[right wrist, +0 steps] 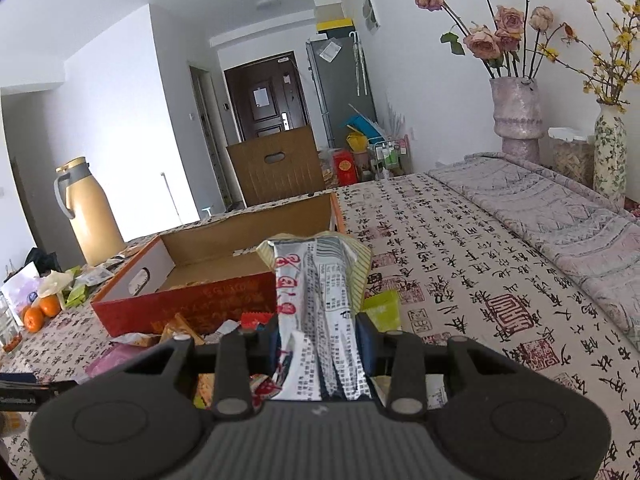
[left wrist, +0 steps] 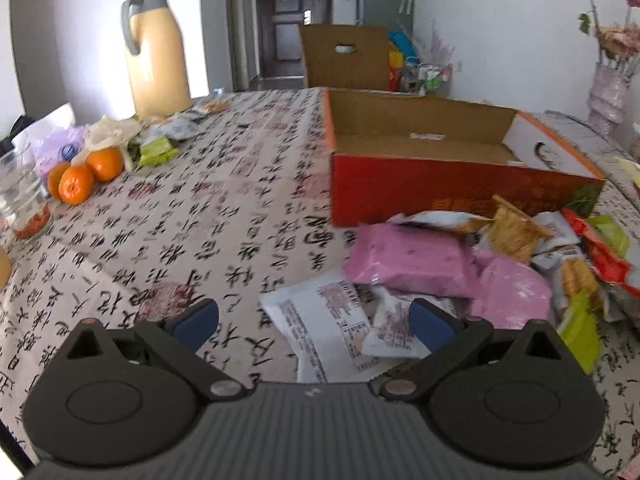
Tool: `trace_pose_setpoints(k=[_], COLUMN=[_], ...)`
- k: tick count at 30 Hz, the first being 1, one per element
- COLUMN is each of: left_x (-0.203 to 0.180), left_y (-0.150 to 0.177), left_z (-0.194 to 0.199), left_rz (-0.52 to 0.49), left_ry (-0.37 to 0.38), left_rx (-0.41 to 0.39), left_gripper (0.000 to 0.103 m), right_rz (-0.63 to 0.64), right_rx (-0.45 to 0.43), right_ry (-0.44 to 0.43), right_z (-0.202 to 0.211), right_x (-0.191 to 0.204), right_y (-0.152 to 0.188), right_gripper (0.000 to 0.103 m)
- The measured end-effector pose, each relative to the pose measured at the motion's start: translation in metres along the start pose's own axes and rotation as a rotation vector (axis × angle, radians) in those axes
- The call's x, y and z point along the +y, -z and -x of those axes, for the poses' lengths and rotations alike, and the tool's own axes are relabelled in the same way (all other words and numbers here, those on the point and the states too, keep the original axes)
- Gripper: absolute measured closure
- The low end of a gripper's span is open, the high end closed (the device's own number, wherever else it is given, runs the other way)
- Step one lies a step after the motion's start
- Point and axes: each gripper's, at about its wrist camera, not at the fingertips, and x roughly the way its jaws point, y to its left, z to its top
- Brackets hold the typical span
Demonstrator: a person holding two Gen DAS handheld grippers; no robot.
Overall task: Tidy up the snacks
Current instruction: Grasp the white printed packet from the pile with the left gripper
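In the left wrist view my left gripper (left wrist: pixel 314 326) stands open over a white printed snack packet (left wrist: pixel 320 320) on the tablecloth. Pink packets (left wrist: pixel 412 258) and a heap of other snack wrappers (left wrist: pixel 560 256) lie just right of it. Behind them sits the open red cardboard box (left wrist: pixel 440 192), nearly bare inside. In the right wrist view my right gripper (right wrist: pixel 320 336) is shut on a silver and white snack packet (right wrist: pixel 316 292), held upright in front of the red box (right wrist: pixel 192 304). Loose snacks (right wrist: pixel 176 332) lie below it.
A tan thermos jug (left wrist: pixel 156 48) stands at the far left, with oranges (left wrist: pixel 86 174), a glass (left wrist: pixel 20 196) and wrappers near it. Vases with flowers (right wrist: pixel 516 112) and a folded grey cloth (right wrist: pixel 560 216) line the right side. A brown chair back (right wrist: pixel 276 170) stands beyond the table.
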Motion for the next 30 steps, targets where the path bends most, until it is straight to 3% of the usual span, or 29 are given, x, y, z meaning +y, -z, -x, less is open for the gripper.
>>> trace_pose_setpoints(k=[7,11,15,19,21,24,30], left_x=[0.013,0.014,0.012,0.006,0.004,0.002,0.003], left_y=[-0.007,-0.009,-0.007,-0.005,-0.005,-0.005,-0.004], left_z=[-0.007,-0.020,-0.029,-0.028,-0.025,-0.022,-0.020], left_rz=[0.096,0.092,0.098,0.081,0.071,0.063,0.065], left_ry=[-0.046,-0.091,-0.080,-0.075,-0.064,-0.047,-0.036], left_rx=[0.022,0.080,0.124,0.119,0.111,0.103,0.094], left_gripper=[0.000,0.002,0.016,0.024,0.040,0.055,0.059], right_rz=[-0.005,-0.007,-0.005,-0.002,-0.001,0.000,0.005], right_rx=[0.012,0.020,0.026,0.031,0.033,0.035,0.033], right_ry=[0.000,0.001,-0.003,-0.005,-0.007,-0.010,-0.015], right_z=[-0.003,-0.005,-0.006,-0.007,-0.007,-0.007,-0.005], right_x=[0.000,0.000,0.001,0.002,0.003,0.003,0.005], right_y=[0.004,0.005,0.006,0.007,0.008,0.009,0.009], right_gripper=[0.067,0.067,0.067,0.067,0.067,0.067,0.067])
